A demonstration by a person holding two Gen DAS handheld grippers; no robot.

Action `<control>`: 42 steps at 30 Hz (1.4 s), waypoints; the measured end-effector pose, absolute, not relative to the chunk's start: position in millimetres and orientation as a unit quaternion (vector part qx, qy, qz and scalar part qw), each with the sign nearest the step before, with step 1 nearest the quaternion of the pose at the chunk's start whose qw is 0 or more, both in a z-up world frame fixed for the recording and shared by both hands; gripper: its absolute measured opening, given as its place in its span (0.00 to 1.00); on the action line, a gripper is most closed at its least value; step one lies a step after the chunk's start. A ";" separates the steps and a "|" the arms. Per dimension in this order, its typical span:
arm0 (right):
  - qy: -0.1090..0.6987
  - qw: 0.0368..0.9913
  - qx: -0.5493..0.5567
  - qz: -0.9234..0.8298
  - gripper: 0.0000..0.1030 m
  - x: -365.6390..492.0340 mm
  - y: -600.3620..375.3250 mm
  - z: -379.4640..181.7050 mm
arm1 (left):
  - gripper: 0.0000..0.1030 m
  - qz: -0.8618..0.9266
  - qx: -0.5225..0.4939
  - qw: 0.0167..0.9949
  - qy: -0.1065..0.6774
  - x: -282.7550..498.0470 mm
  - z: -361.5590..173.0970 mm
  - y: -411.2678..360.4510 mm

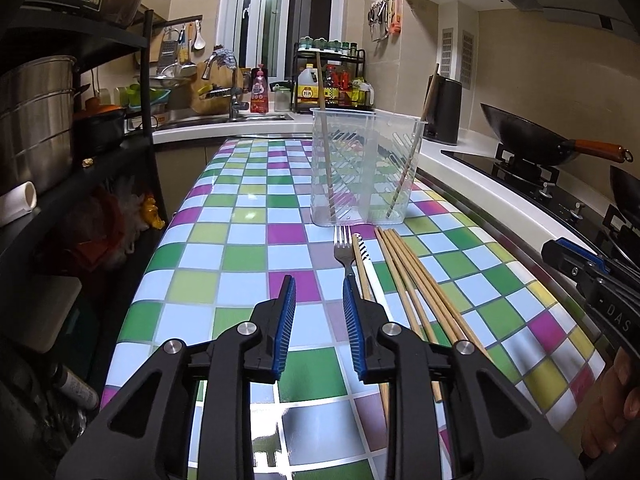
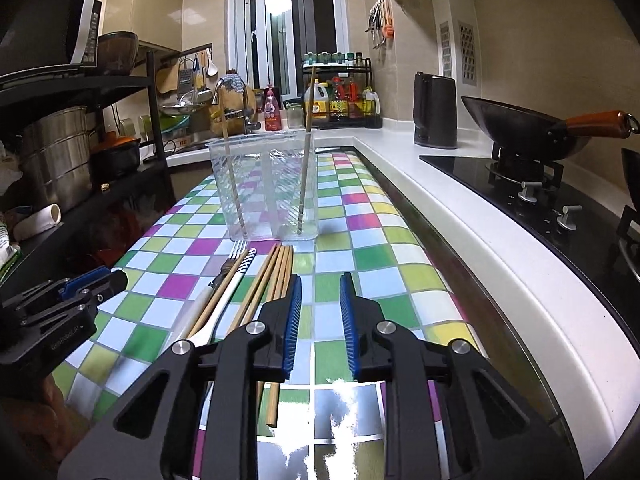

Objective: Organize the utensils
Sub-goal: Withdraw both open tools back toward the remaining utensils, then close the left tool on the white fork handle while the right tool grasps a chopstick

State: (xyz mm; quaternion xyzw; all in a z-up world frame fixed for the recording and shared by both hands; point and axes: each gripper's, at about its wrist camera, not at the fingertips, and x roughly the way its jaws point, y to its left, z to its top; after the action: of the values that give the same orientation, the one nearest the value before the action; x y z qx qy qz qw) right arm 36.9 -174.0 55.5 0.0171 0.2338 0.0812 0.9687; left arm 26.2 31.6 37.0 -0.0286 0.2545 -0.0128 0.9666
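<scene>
A home kitchen: sink [image 1: 224, 118], gas hob [image 2: 520, 184] with wok [image 2: 528, 128], spice rack [image 1: 332, 76].

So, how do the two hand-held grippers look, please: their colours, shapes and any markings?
Both look alike. The left gripper and the right gripper have angular black plastic bodies with triangular cut-outs and round silver bolts. Their fingers are lined with ribbed blue pads. White lettering is printed on each black body as seen from the other camera, too small to read fully. No cables or sleeves show.
</scene>
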 end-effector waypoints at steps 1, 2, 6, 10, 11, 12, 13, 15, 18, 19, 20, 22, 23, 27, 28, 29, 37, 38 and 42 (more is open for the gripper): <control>0.235 0.968 0.017 0.083 0.20 36.5 -172.9 54.7 | 0.23 -0.012 -0.027 0.967 0.255 25.8 36.4 31.6; 0.237 0.968 0.017 0.084 0.20 35.7 -171.7 53.0 | 0.23 -0.011 -0.026 0.967 0.255 25.4 35.8 31.9; 0.245 0.965 0.021 0.086 0.21 34.6 -169.7 47.5 | 0.23 -0.009 -0.028 0.965 0.261 26.5 33.3 33.5; 0.257 0.962 0.023 0.089 0.19 37.9 -168.7 42.3 | 0.23 -0.012 -0.032 0.964 0.264 26.4 33.2 34.3; 0.260 0.961 0.026 0.091 0.19 39.2 -168.9 41.5 | 0.23 -0.013 -0.034 0.964 0.265 26.4 32.7 35.1; 0.263 0.960 0.028 0.092 0.18 40.1 -169.3 40.5 | 0.23 -0.014 -0.036 0.963 0.266 26.6 31.9 35.7; 0.266 0.959 0.029 0.093 0.16 40.6 -169.3 39.4 | 0.23 -0.015 -0.038 0.963 0.268 26.2 30.4 36.2; 0.274 0.957 0.029 0.095 0.16 41.6 -169.4 35.6 | 0.23 -0.019 -0.042 0.960 0.276 27.4 26.6 36.2; 0.293 0.950 0.031 0.102 0.17 44.1 -168.3 26.7 | 0.23 -0.028 -0.050 0.955 0.290 29.2 19.9 33.8; 0.302 0.947 0.031 0.107 0.17 45.5 -167.2 22.4 | 0.23 -0.034 -0.049 0.954 0.295 29.7 17.8 31.2; 0.310 0.944 0.032 0.111 0.17 46.5 -166.0 19.3 | 0.23 -0.036 -0.048 0.953 0.297 29.3 16.3 29.0; 0.321 0.939 0.029 0.119 0.17 48.1 -163.2 14.4 | 0.23 -0.044 -0.047 0.951 0.302 29.5 13.4 24.6; 0.328 0.936 0.027 0.124 0.17 49.1 -160.9 11.1 | 0.23 -0.047 -0.047 0.950 0.304 29.3 11.8 23.4; 0.349 0.927 0.019 0.133 0.17 52.0 -154.4 -0.4 | 0.23 -0.056 -0.051 0.945 0.318 32.1 6.4 20.1; 0.355 0.925 0.017 0.134 0.17 52.8 -153.5 -3.1 | 0.23 -0.059 -0.054 0.943 0.324 33.3 4.0 18.9; 0.359 0.923 0.015 0.134 0.17 53.4 -152.1 -5.9 | 0.23 -0.062 -0.058 0.940 0.331 34.7 2.4 18.6; 0.372 0.919 -0.007 0.133 0.17 53.5 -147.1 -13.8 | 0.22 -0.049 -0.076 0.927 0.365 46.4 -8.5 16.4; 0.371 0.919 -0.008 0.134 0.17 54.1 -147.1 -13.7 | 0.18 -0.046 -0.080 0.925 0.369 48.4 -10.1 17.1; 0.368 0.920 -0.019 0.130 0.15 53.5 -145.5 -13.6 | 0.17 -0.047 -0.086 0.921 0.377 53.0 -11.8 14.2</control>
State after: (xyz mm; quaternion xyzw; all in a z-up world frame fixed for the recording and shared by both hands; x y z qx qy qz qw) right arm 53.5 -145.5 -13.6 -0.0189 0.3681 0.1301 0.9205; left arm 53.0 14.2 -11.8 -0.0860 0.3769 -0.0470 0.9211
